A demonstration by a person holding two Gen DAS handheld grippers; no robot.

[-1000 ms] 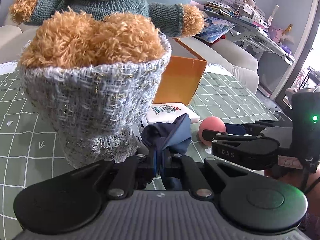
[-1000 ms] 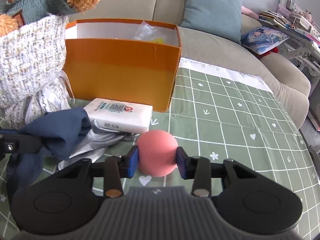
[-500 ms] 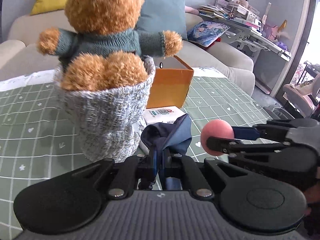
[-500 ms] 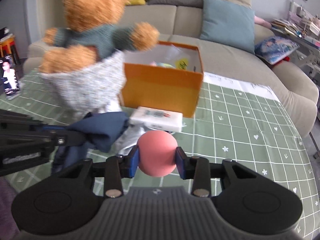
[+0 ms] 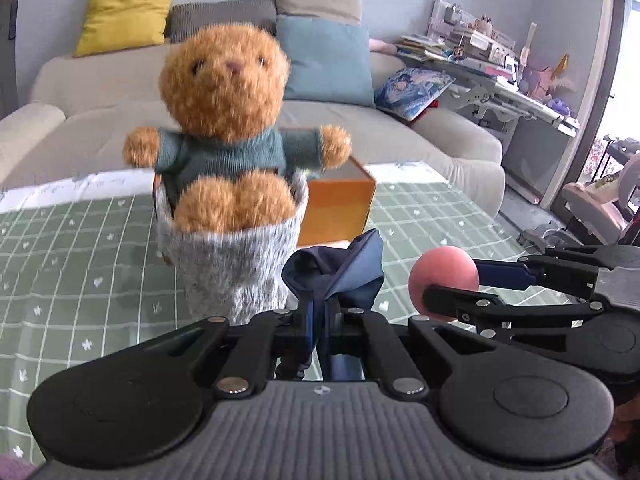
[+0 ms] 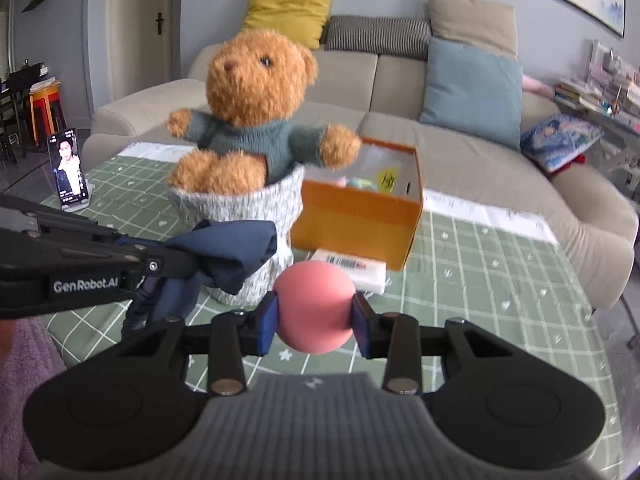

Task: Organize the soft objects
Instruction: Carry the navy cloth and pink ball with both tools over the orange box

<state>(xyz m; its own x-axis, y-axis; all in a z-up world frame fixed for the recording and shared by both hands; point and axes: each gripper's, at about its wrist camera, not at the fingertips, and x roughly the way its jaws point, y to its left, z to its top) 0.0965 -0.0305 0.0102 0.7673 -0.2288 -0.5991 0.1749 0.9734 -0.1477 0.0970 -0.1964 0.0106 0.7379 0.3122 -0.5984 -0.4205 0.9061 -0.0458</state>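
My left gripper (image 5: 320, 312) is shut on a navy blue cloth (image 5: 340, 268), which hangs lifted above the table; the same cloth (image 6: 228, 256) shows at the left gripper's tip in the right wrist view. Between the blue pads of my right gripper (image 6: 314, 320) sits a pink ball (image 6: 314, 306), gripped and raised; the ball (image 5: 442, 278) also shows to the right in the left wrist view. A brown teddy bear (image 5: 228, 120) in a green sweater sits in a grey woven basket (image 5: 232, 264) just ahead. An open orange box (image 6: 360, 220) stands behind the basket to the right.
A white packet (image 6: 352, 272) lies on the green grid tablecloth (image 6: 480, 280) in front of the orange box. A phone on a stand (image 6: 68, 168) is at the far left of the table. A beige sofa (image 6: 460, 152) with cushions runs behind. A cluttered desk (image 5: 500, 80) is at the right.
Both grippers have risen and pulled back from the basket, carrying the cloth and the ball up off the table. The bear and the box now look smaller and farther.
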